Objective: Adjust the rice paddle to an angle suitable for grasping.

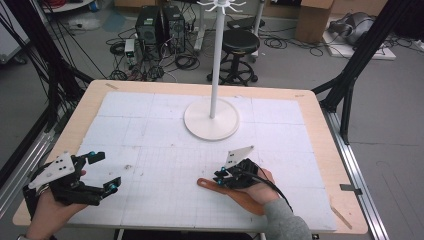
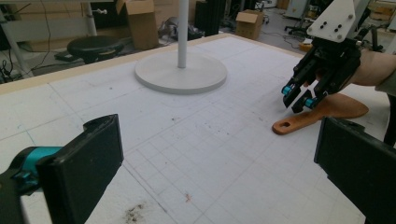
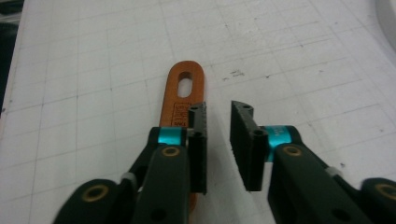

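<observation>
An orange-brown wooden spatula (image 1: pixel 206 184) lies flat on the white grid mat, its handle with a slotted hole pointing left. My right gripper (image 1: pixel 220 177) hovers low over that handle. In the right gripper view the right gripper (image 3: pixel 218 112) is open by a narrow gap with nothing between the pads, and the spatula handle (image 3: pixel 186 88) runs beneath one jaw. The left gripper view has the right gripper (image 2: pixel 296 97) just above the spatula (image 2: pixel 322 112). My left gripper (image 1: pixel 106 171) rests at the mat's front left, wide open and empty (image 2: pixel 219 172).
A white stand with a round base (image 1: pixel 211 120) and a tall pole (image 1: pixel 216 60) rises at the mat's far middle; its base (image 2: pixel 181 72) lies ahead in the left gripper view. The wooden table edge (image 1: pixel 325 150) borders the mat. A stool (image 1: pixel 240 42) and cables sit beyond.
</observation>
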A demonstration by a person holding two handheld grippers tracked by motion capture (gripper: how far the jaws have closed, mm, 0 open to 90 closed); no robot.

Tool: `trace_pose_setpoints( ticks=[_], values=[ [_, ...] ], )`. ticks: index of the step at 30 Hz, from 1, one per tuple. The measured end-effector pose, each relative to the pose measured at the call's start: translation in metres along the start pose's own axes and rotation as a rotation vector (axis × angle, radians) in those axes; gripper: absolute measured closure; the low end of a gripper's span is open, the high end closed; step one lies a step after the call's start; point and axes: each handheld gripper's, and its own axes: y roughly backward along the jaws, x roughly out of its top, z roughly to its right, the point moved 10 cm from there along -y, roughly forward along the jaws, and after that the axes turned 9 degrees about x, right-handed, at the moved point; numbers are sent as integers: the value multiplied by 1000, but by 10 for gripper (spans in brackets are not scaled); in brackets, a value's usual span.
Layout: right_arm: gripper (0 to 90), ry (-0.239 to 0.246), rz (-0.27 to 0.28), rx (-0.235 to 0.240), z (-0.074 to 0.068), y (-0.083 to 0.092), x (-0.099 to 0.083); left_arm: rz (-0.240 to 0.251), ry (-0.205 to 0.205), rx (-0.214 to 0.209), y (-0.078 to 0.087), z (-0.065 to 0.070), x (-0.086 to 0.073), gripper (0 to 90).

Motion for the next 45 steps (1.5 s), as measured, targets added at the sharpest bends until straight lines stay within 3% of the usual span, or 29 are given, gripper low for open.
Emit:
trace_pose_setpoints(
  ticks=[5, 16, 21, 23, 28, 35, 45],
  values=[
    [437, -13, 1, -39, 2, 0, 1, 2, -2, -3, -1, 1, 1, 18],
    [246, -6, 32, -31, -8, 8, 5, 0, -4, -5, -3, 1, 1, 18],
    [31, -65, 12, -40, -11, 5, 1, -3, -4, -6, -5, 1, 1, 18],
    [1, -70, 6, -42, -11, 4, 0, -5, -7, -6, -6, 1, 1, 18],
    [1, -81, 3, -43, -12, 4, -1, -7, -10, -9, -7, 2, 1, 18],
    [2, -51, -23, -40, -15, 2, -4, -5, -1, -15, -12, 2, 3, 18],
    [40, -47, -95, -41, -18, -2, -15, -11, -4, -26, -17, 4, 1, 18]
  ],
)
